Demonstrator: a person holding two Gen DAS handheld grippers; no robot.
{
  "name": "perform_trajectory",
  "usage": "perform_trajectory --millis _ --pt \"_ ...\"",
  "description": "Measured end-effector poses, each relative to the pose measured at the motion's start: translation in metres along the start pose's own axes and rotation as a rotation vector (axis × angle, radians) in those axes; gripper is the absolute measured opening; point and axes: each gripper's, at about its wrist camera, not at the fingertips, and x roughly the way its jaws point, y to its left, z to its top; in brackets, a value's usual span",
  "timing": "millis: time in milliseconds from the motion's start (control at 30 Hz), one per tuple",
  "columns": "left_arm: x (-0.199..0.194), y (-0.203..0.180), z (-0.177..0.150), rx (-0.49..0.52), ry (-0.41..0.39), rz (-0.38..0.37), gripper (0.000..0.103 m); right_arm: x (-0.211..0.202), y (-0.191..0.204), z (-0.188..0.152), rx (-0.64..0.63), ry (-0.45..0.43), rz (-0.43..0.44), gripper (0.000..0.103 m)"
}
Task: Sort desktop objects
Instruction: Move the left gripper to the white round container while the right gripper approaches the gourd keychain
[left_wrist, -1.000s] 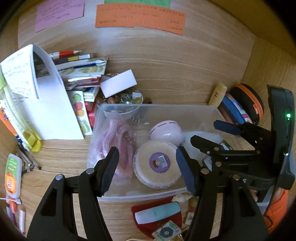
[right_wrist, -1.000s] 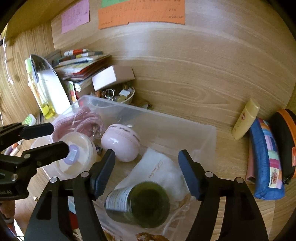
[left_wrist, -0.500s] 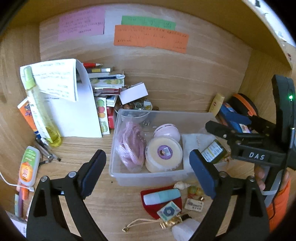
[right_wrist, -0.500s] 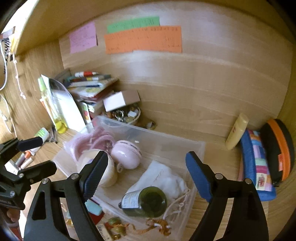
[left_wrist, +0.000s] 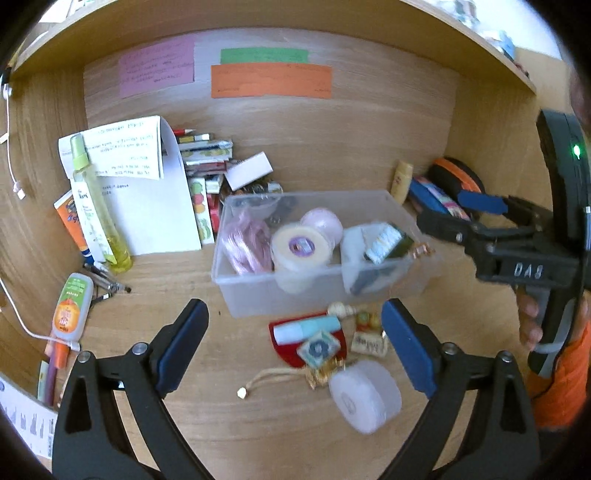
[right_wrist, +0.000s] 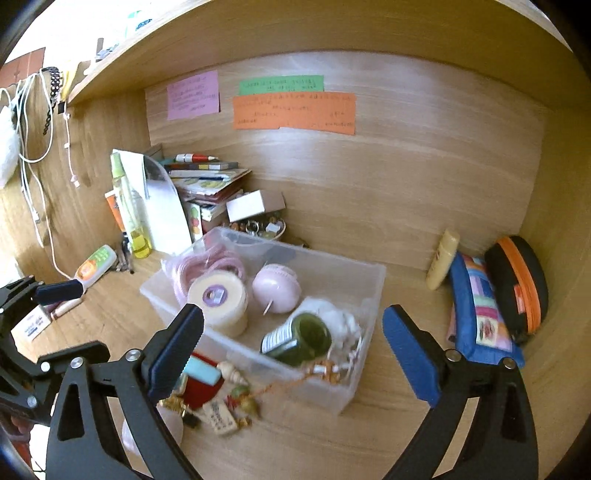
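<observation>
A clear plastic bin (left_wrist: 255, 284) (right_wrist: 365, 284) stands mid-desk. It holds a pink cord bundle (left_wrist: 245, 242), a cream round tin (left_wrist: 300, 245) (right_wrist: 218, 299), a pink round case (right_wrist: 274, 288), a white cloth and a green bottle (right_wrist: 301, 338). In front of it lie a red pouch (left_wrist: 286, 347), small trinkets and a white tape roll (left_wrist: 364, 395). My left gripper (left_wrist: 295, 350) is open and empty above these loose items. My right gripper (right_wrist: 291, 354) is open and empty above the bin's near corner; it also shows in the left wrist view (left_wrist: 465, 210).
Books, a white notepad (left_wrist: 155, 206) and a yellow spray bottle (left_wrist: 99, 214) stand at the back left. A sanitizer bottle (left_wrist: 70, 306) and pens lie left. A cream tube (right_wrist: 441, 264), a colourful pencil case (right_wrist: 480, 310) and an orange-black case (right_wrist: 521, 288) lie right. Wooden walls enclose the desk.
Both grippers have pulled back and up from the bin, so more of the desk shows. Both stay open and empty.
</observation>
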Motion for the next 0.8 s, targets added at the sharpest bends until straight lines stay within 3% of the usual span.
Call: perform_trajectory --millis 233,400,800 --pt "0.002 -0.001 -0.039 0.04 0.074 -0.01 0.096 -0.009 -0.002 -0.022 0.011 0.026 0.013 0.097" --pt "0.006 -0.002 -0.057 0.055 0.104 -0.074 0.096 -0.01 -0.001 -0.032 0.002 0.048 0.02 0.097" --pt "0.031 -0.026 -0.057 0.221 0.117 -0.197 0.095 -0.004 -0.002 -0.041 0.011 0.087 0.044 0.097"
